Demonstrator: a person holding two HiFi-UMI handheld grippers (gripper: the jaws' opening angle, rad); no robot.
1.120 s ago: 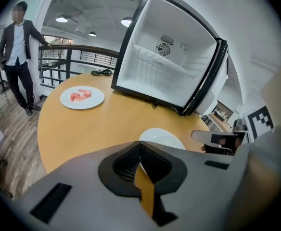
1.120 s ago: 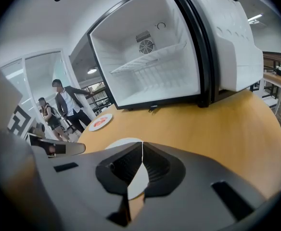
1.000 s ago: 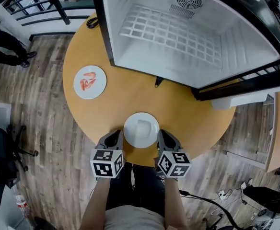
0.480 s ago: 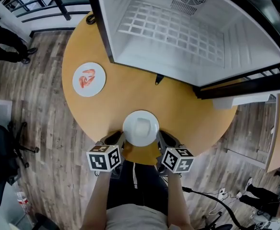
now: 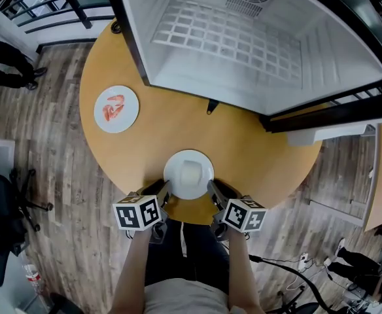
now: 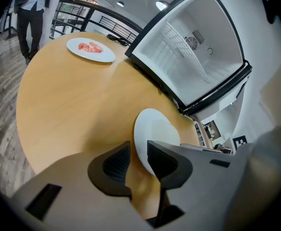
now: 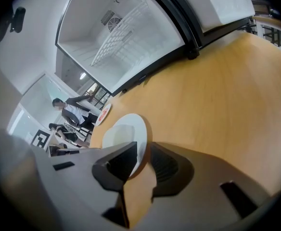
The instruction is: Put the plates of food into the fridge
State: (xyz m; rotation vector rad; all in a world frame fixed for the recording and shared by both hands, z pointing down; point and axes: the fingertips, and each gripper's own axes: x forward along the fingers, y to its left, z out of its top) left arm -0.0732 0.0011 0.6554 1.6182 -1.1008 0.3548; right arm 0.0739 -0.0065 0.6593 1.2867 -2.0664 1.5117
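1. No part of the task is done. The open fridge (image 5: 256,51) stands at the far edge of the round surface (image 5: 178,126), and its white wire shelf (image 5: 220,41) carries no plate.
2. The white plate (image 5: 188,174) lies flat at the near edge of the surface, right in front of the person. A pale block of food (image 5: 189,172) sits in the middle of it.
3. The left tool (image 6: 138,149) is at the left rim of the white plate. Its jaws are spread and have just been opening, with the rim between them. In the left gripper view a gap shows beside the rim, so the pads do not seem to be pressing on it.
4. The right tool (image 7: 143,150) is at the opposite, right rim. Its jaws have also just been opening and stand less wide than the left ones. The rim runs between them, and I judge it is not pinched yet.
5. The second plate (image 5: 116,108), with red food on it, lies near the left edge of the surface. It is well apart from both tools and looks untouched.
6. The step in hand looks like the two-sided grasp of the white plate.
7. Left to do:
   - close both tools on the rim;
   - lift the plate level so the food does not slide;
   - carry it across the surface to the shelf and let go;
   - do the same with the second plate.
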